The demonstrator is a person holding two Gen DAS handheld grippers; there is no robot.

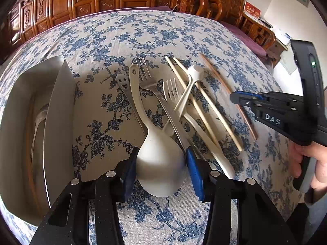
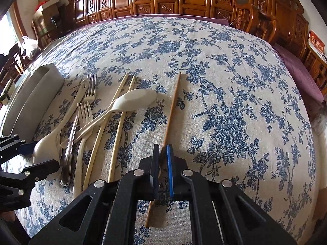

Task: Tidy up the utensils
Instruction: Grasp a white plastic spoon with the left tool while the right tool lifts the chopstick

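Cream spoon [image 1: 160,163] bowl clamped in left hand-held gripper [image 1: 161,169]; right hand-held gripper [image 2: 163,163] pinching brown chopstick [image 2: 171,110]

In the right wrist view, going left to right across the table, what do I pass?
Metal tray → large cream spoon → steel fork → cream fork → pale chopstick pair → brown chopstick, which the right gripper is shut on.

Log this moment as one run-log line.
left gripper: fingers around cream spoon bowl | right gripper: shut on brown chopstick | metal tray: left of pile
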